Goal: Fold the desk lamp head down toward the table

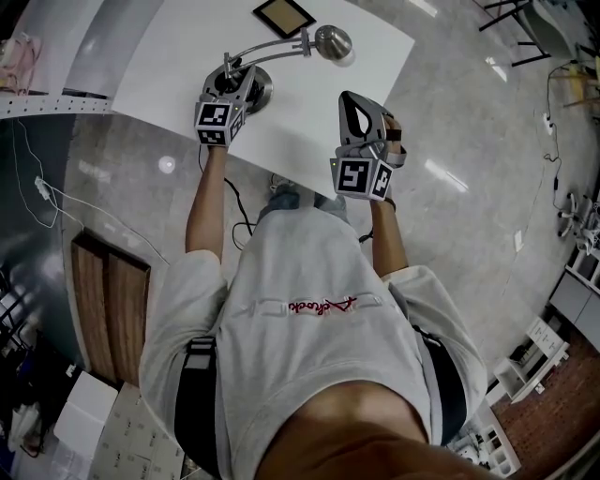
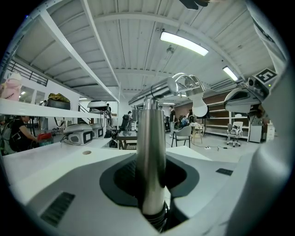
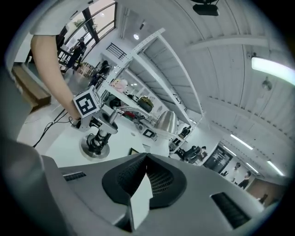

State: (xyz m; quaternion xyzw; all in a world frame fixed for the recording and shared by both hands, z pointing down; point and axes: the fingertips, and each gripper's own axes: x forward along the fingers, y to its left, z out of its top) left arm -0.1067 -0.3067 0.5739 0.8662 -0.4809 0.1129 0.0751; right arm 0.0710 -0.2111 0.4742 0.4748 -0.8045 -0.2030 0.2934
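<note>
A chrome desk lamp stands on the white table [image 1: 309, 122]. Its round base [image 1: 255, 86] is at the left, and a curved arm [image 1: 267, 44] leads right to the bell-shaped head [image 1: 333, 41]. My left gripper [image 1: 232, 80] is shut on the lamp's upright post [image 2: 150, 152], just above the base. The post fills the gap between the jaws in the left gripper view, with the arm [image 2: 184, 80] bending away above. My right gripper [image 1: 350, 99] is shut and holds nothing. It hovers over the table's near edge, right of the lamp. The right gripper view shows the lamp head [image 3: 167, 122] and base [image 3: 94, 147] beyond it.
A dark framed picture [image 1: 283, 16] lies at the table's far side behind the lamp. The table's near edge runs diagonally under both grippers. A wooden cabinet [image 1: 108, 300] and loose cables [image 1: 56, 197] are on the floor at the left.
</note>
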